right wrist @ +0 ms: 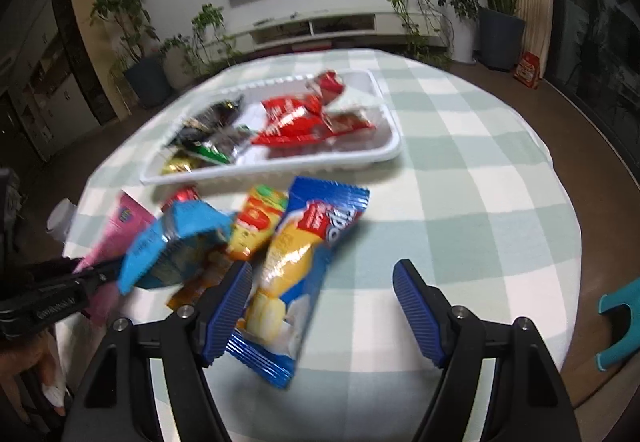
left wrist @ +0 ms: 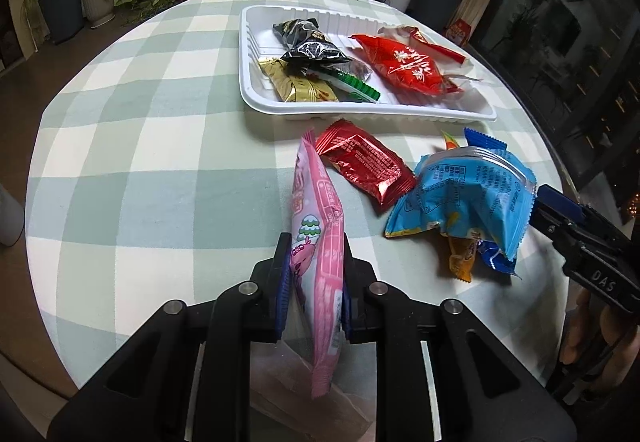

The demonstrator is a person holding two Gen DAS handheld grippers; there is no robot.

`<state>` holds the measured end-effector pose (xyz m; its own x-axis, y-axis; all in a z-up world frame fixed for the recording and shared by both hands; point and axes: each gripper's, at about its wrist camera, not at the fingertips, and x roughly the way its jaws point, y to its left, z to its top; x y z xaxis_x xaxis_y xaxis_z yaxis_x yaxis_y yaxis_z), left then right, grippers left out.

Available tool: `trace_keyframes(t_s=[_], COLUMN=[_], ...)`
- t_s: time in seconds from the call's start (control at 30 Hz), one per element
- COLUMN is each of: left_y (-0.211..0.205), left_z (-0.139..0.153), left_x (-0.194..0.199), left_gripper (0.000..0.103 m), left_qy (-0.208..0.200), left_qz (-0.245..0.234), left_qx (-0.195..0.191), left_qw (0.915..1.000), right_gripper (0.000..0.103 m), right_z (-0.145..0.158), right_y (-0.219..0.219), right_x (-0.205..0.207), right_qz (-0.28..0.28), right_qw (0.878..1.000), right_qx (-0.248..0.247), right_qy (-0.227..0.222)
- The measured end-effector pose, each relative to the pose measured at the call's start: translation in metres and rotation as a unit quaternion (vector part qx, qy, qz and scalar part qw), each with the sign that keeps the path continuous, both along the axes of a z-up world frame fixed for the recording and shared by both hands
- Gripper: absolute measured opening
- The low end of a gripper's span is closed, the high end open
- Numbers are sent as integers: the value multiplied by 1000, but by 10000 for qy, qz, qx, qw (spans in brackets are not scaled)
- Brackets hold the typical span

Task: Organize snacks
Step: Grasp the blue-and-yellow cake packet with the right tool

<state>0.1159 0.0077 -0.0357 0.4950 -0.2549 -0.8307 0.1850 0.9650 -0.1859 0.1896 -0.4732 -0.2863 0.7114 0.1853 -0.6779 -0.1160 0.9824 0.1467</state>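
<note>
Left gripper (left wrist: 313, 290) is clamped tight on a pink snack packet (left wrist: 316, 242), blue pads pinching it edge-on, packet standing upright w/ its far end over the checked tablecloth (left wrist: 140, 170). Packet is glossy pink w/ a cartoon print & crimped ends. Right gripper (right wrist: 322, 306) stands wide apart, nothing pinched; a blue-and-yellow snack bag (right wrist: 288, 282) lies just beside its left finger (right wrist: 228, 310), touching or not I can't tell. Light blue packet (left wrist: 468, 194) & dark red foil packet (left wrist: 366, 166) lie loose near the pink one. White plastic tray (left wrist: 400, 110) beyond holds red, black, gold & green packets.
</note>
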Motion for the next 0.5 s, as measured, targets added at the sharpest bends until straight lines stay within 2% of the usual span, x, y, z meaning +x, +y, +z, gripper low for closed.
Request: trace_keyframes(t_s=[0.2, 0.33, 0.4, 0.5], left_y=[-2, -3, -5, -10], left_z=[-1, -4, -8, -9], left_x=[-1, 0, 0, 1], left_gripper=[18, 18, 18, 18], left_qy=[16, 67, 119, 140], left_qz=[-19, -22, -37, -113], left_qx=[-68, -19, 65, 254], left_qw=[10000, 10000, 9999, 9995], right_gripper=[75, 72, 67, 51], right_z=[-18, -24, -25, -25], right_y=[6, 15, 18, 15], right_x=[15, 20, 20, 19], right_qz=[18, 59, 67, 21], right_qw=[9988, 9984, 9983, 9981], right_qx=[30, -99, -233, -315], right_qy=[479, 552, 521, 520])
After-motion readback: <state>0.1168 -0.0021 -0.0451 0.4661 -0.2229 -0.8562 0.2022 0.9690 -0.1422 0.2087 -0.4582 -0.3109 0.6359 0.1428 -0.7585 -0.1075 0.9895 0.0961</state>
